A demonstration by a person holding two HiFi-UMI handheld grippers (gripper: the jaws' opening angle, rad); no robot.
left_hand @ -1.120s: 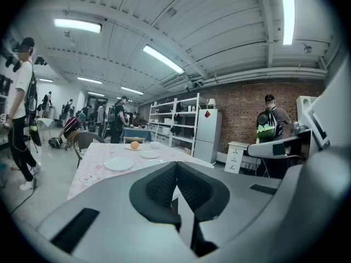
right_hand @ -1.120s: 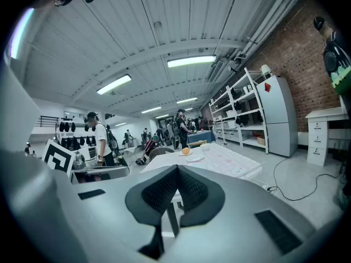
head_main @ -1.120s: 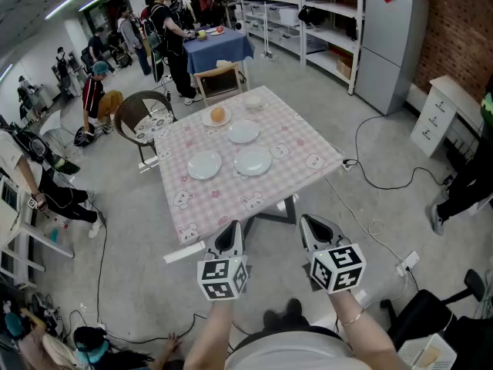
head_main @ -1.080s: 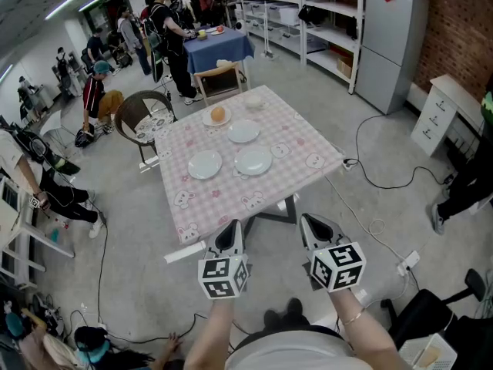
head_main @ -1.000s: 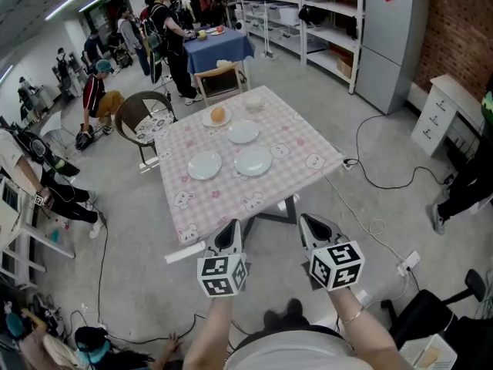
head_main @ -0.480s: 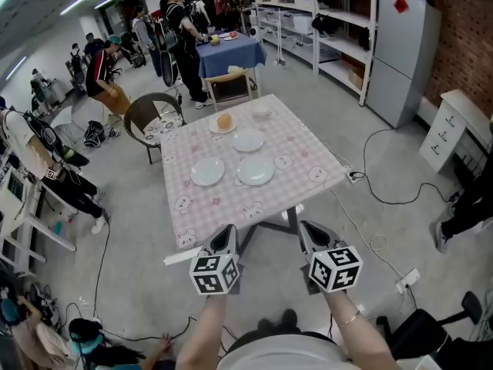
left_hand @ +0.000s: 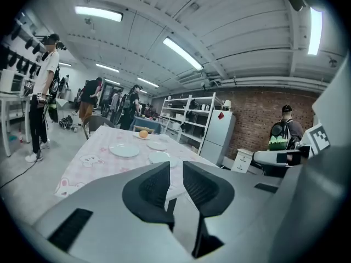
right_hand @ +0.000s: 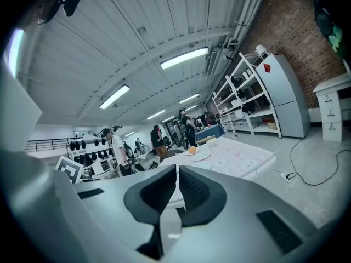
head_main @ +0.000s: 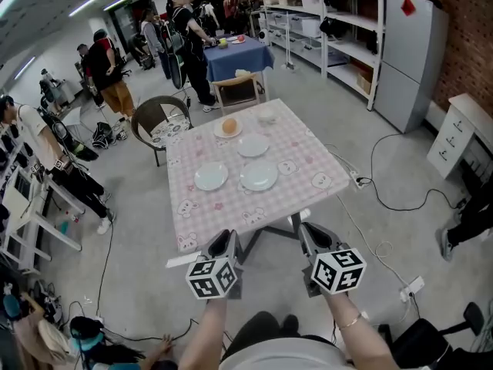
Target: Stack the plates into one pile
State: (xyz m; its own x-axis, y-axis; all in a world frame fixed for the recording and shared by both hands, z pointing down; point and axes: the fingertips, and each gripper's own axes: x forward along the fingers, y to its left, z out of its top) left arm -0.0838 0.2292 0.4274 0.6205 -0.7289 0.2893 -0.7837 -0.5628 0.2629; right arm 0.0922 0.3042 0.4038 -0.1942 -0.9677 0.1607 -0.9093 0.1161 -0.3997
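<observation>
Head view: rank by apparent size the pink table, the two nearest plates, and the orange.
1. pink table
2. left near plate and right near plate: about alike, not ranked
3. orange, smallest, though also farthest away

The head view has swung a little. The surface (head_main: 228,210) with the pink check cloth now sits slightly lower and more to the right in it, and so do the blue table (head_main: 240,55) and the grey fridge (head_main: 407,56) behind.

The left gripper (head_main: 224,241) has shifted a bit to the left in that view, and its marker cube is rolled further round. Its fingers (left_hand: 153,188) were together before and are now opening. The left gripper view shows a narrow gap between them, with nothing in it.

At the back left, the person in tan shorts (head_main: 110,72) was bent low before and now stands upright.
</observation>
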